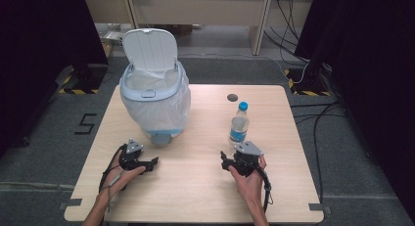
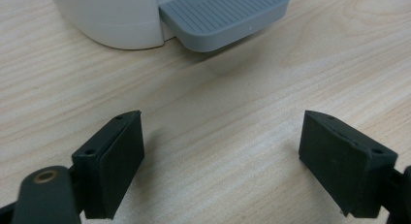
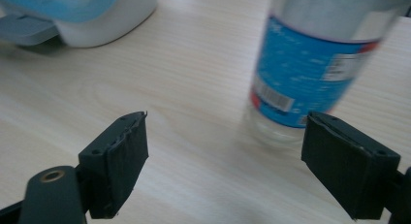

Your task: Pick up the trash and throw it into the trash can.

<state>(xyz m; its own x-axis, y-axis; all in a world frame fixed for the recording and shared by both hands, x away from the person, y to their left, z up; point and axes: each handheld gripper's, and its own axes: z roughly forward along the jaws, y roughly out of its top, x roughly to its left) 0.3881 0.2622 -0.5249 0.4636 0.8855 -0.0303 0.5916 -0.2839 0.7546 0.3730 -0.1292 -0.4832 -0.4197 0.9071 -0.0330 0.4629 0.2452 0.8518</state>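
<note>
A white pedal bin (image 1: 154, 96) lined with a clear bag stands at the table's back left, its lid up. Its grey pedal (image 2: 225, 15) faces the front. A clear water bottle (image 1: 239, 123) with a blue cap and blue label stands upright right of centre. My left gripper (image 1: 152, 163) rests low over the wood in front of the bin, open, nothing between its jaws; the left gripper view has it (image 2: 220, 136) a short way from the pedal. My right gripper (image 1: 225, 161) is open just in front of the bottle (image 3: 310, 73), which stands ahead of its right jaw, apart from it.
A small round dark hole (image 1: 232, 97) sits in the wooden table (image 1: 195, 192) behind the bottle. Cables (image 1: 313, 113) trail over the grey floor to the right. Black curtains close off both sides. The bin's base (image 3: 97, 15) lies far left of the right gripper.
</note>
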